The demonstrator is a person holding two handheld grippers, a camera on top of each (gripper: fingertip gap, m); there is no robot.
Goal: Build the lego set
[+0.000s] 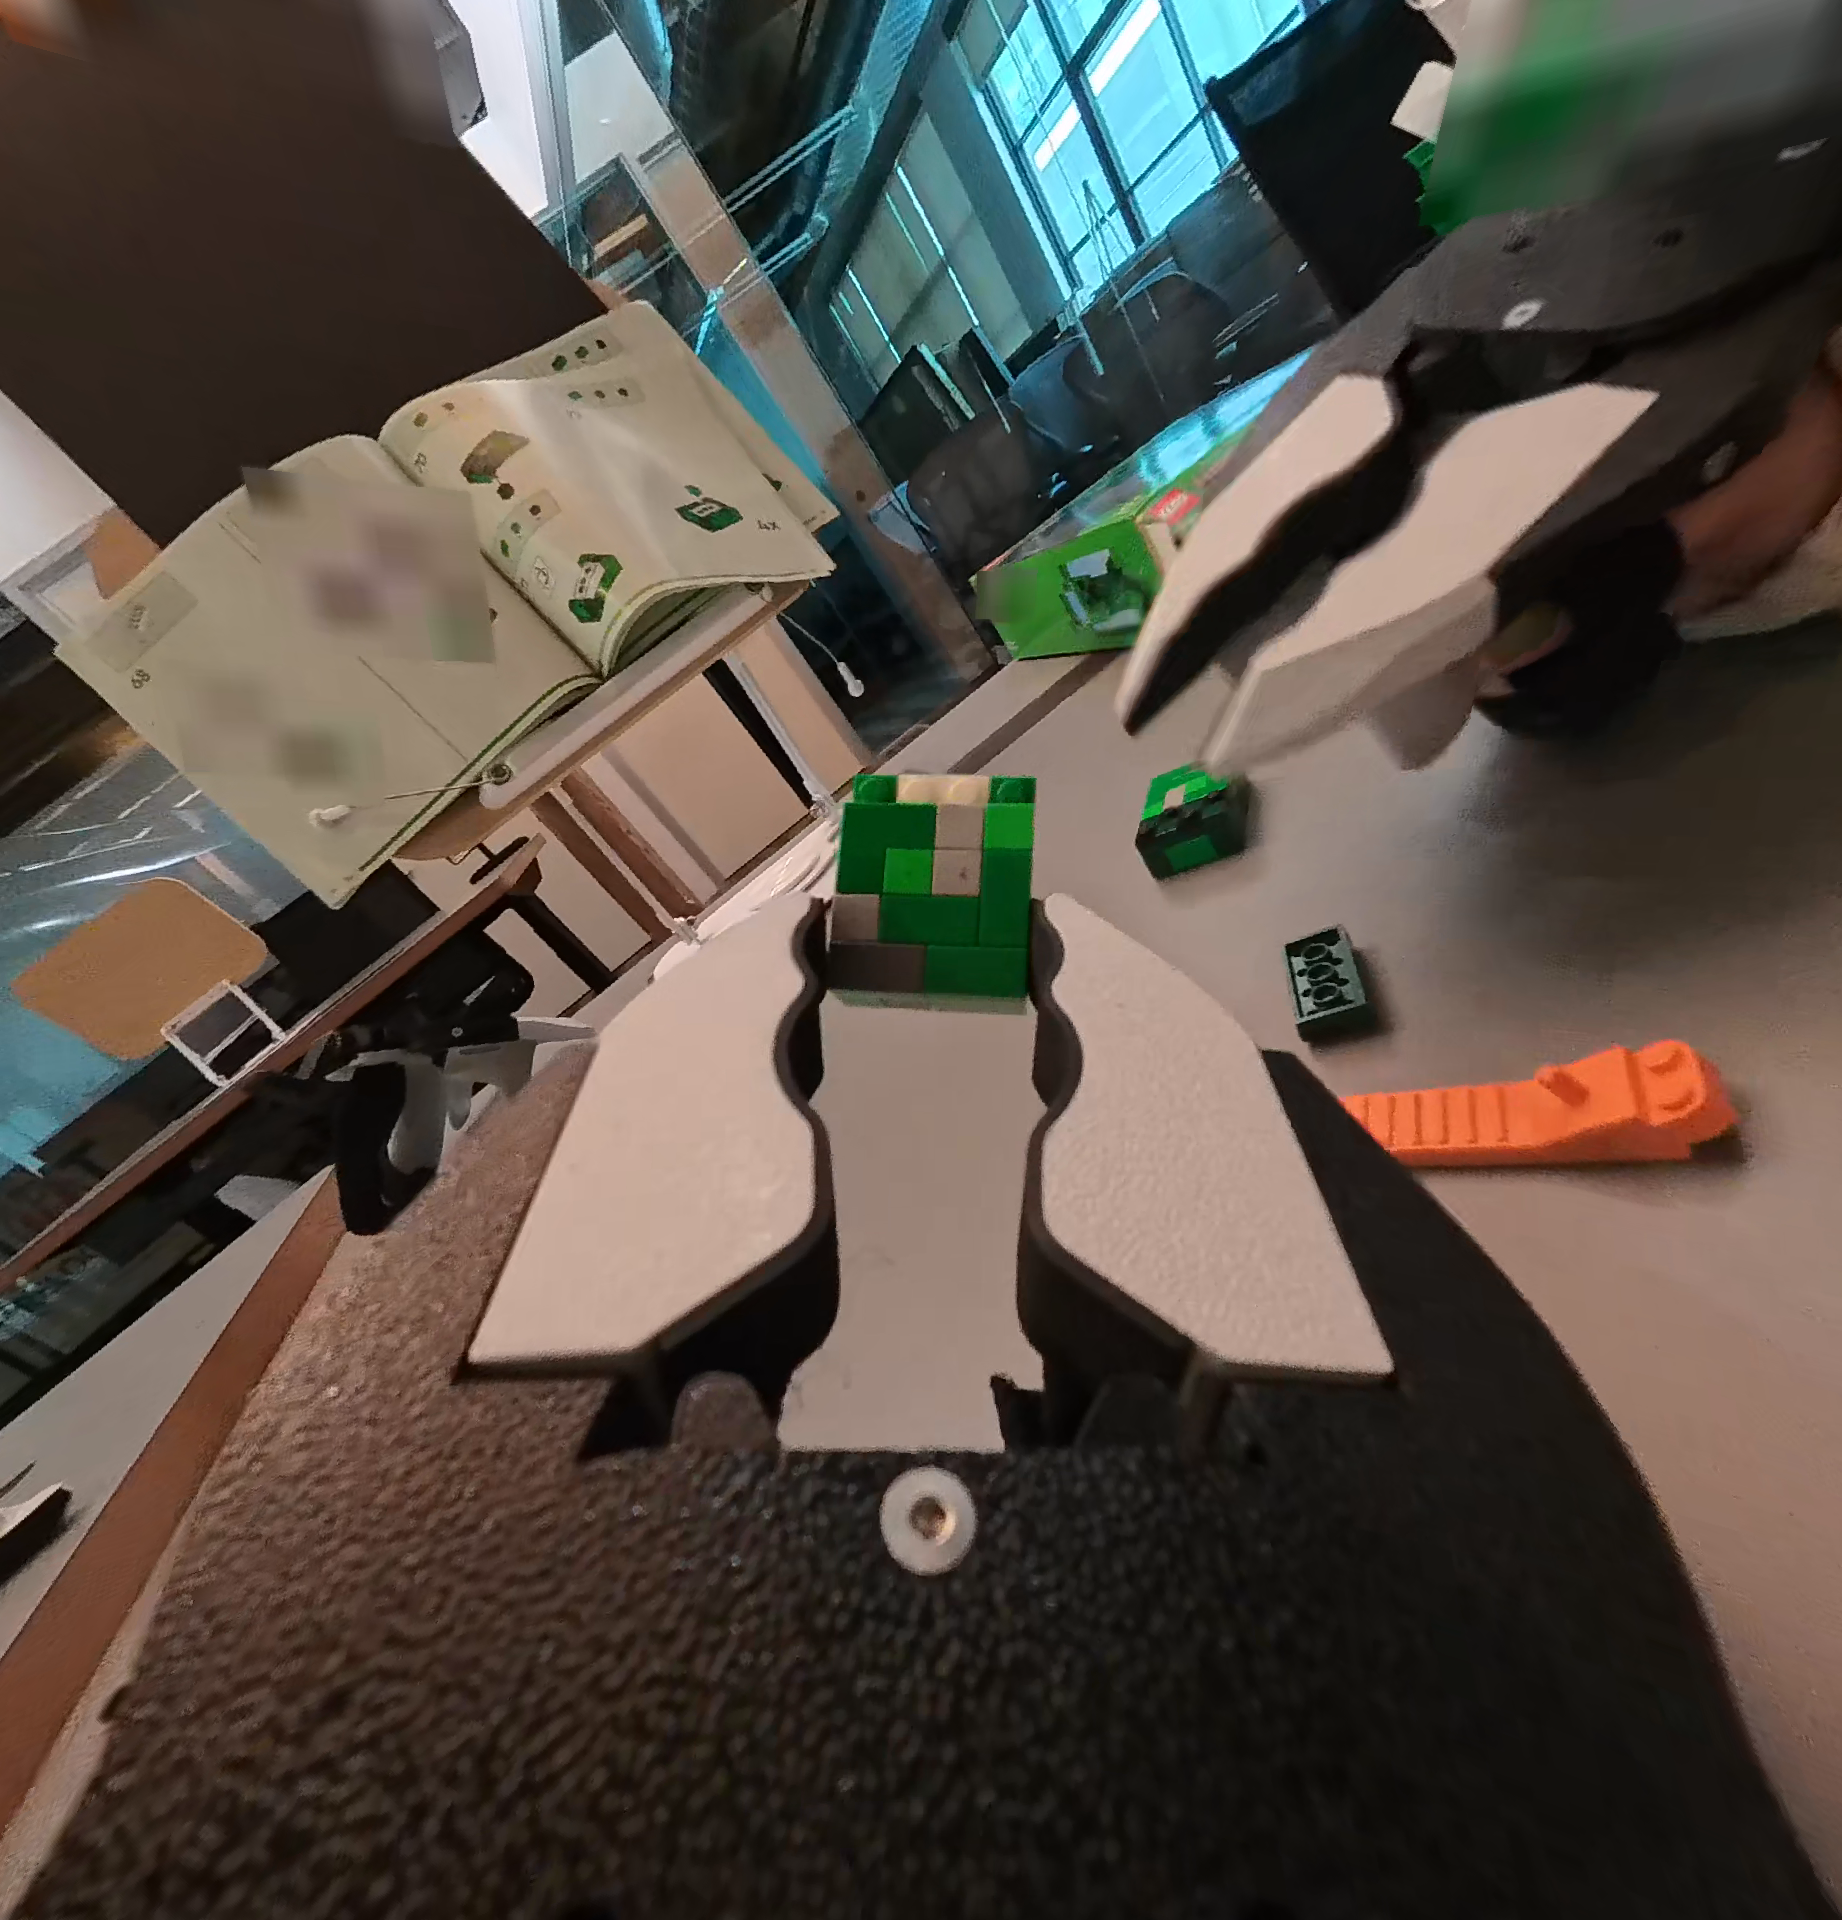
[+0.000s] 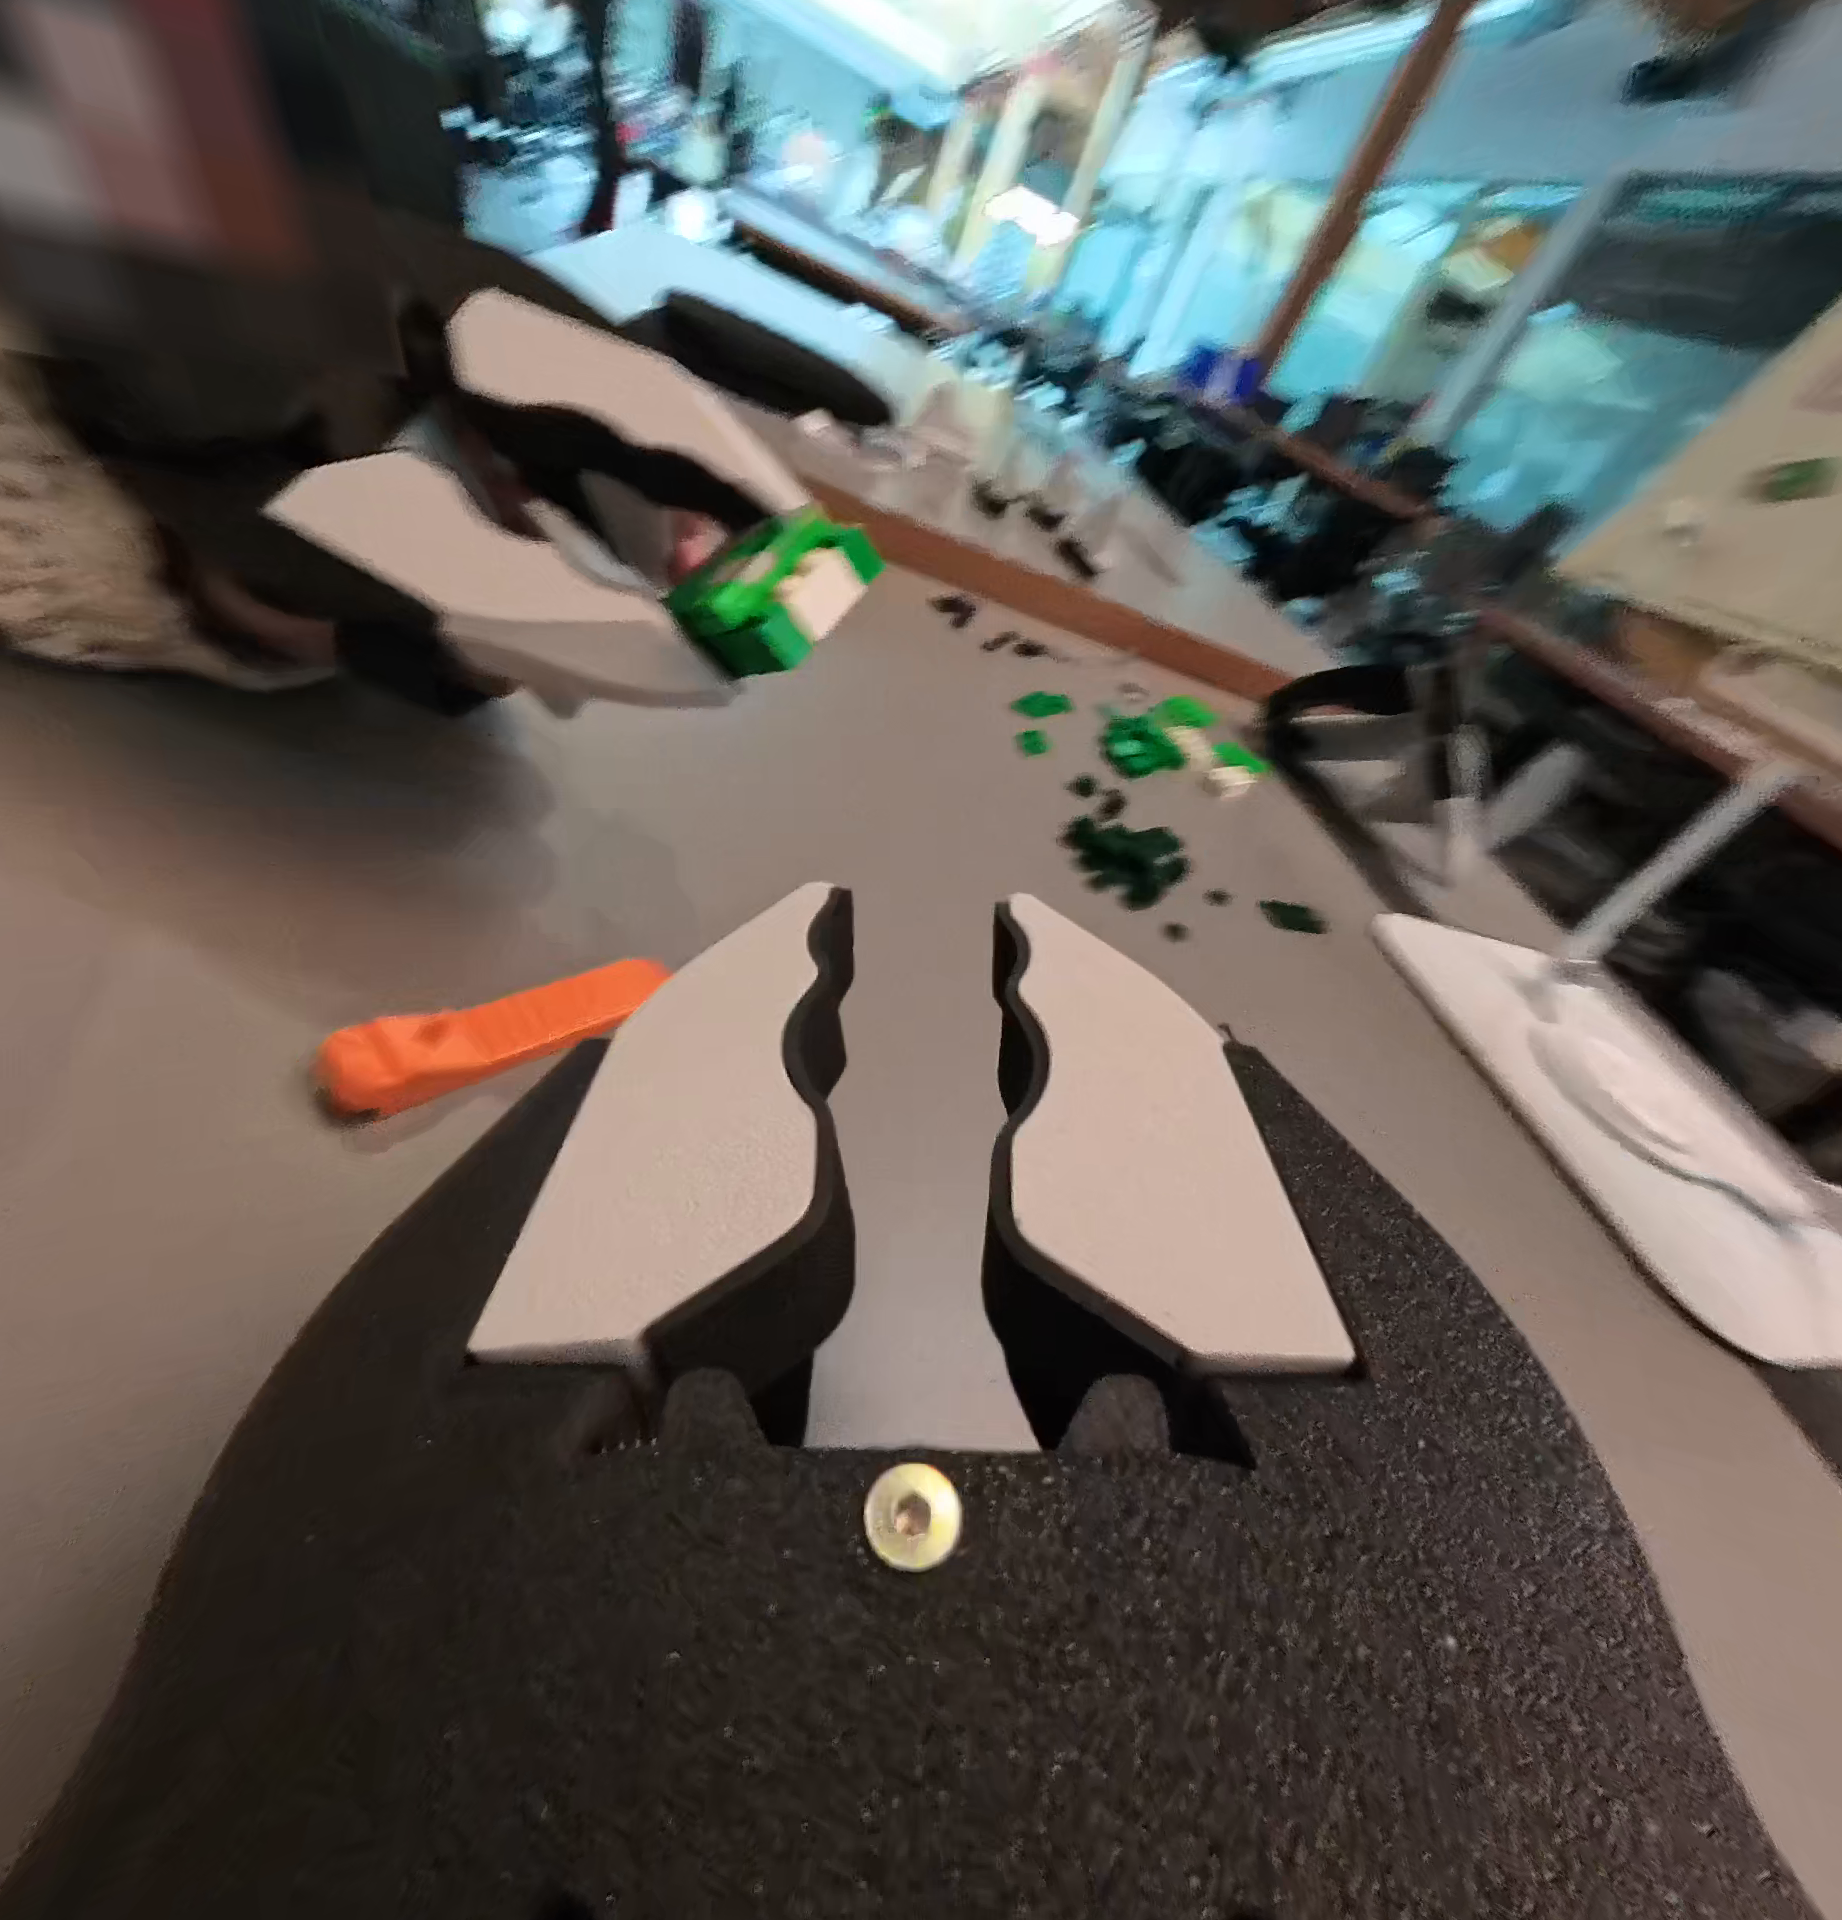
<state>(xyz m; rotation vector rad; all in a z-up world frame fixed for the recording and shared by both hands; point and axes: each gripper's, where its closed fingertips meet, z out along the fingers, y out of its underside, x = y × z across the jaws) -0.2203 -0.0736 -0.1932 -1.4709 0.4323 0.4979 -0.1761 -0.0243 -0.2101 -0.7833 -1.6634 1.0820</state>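
From my left wrist, pages of the booklet were blurred over, and the green box behind the glass was partly hidden. My left gripper had its jaws closed on the green build, held above the table. My right gripper hung over a small block, its tip at the block's top; whether it touched, I couldn't tell. A dark brick and an orange separator lay near.

From my right wrist, all was smeared by motion. My right gripper had its jaws partly open, holding nothing. Loose green pieces lay scattered ahead.
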